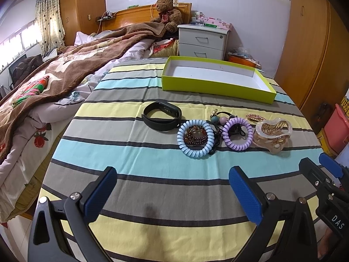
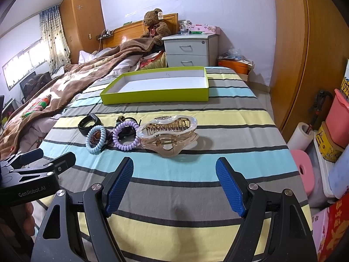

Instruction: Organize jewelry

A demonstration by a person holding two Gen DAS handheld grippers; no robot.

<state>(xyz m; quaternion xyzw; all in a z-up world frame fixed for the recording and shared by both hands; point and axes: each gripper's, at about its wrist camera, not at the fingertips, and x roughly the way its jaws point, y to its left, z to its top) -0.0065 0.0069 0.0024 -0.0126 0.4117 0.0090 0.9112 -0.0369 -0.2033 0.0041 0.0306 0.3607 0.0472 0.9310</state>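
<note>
Both grippers, left gripper (image 1: 172,193) and right gripper (image 2: 174,185), hover low over the striped counter (image 1: 152,174), fingers spread wide and empty, bare cloth between them. Ahead of the fingers lies the jewelry row: black band (image 1: 162,118), blue coil (image 1: 195,138), purple coil (image 1: 237,134), clear claw clip (image 2: 169,133). Beyond stands the green box (image 2: 157,95), empty. Only the right view shows the counter's right edge.

Nearer than the shallow lime-green cardboard box (image 1: 218,87), lying open, a black fitness band (image 1: 161,118), blue coil tie (image 1: 195,138), purple coil tie (image 1: 237,135) and translucent amber claw clip (image 2: 169,133) are lying in a row.
</note>
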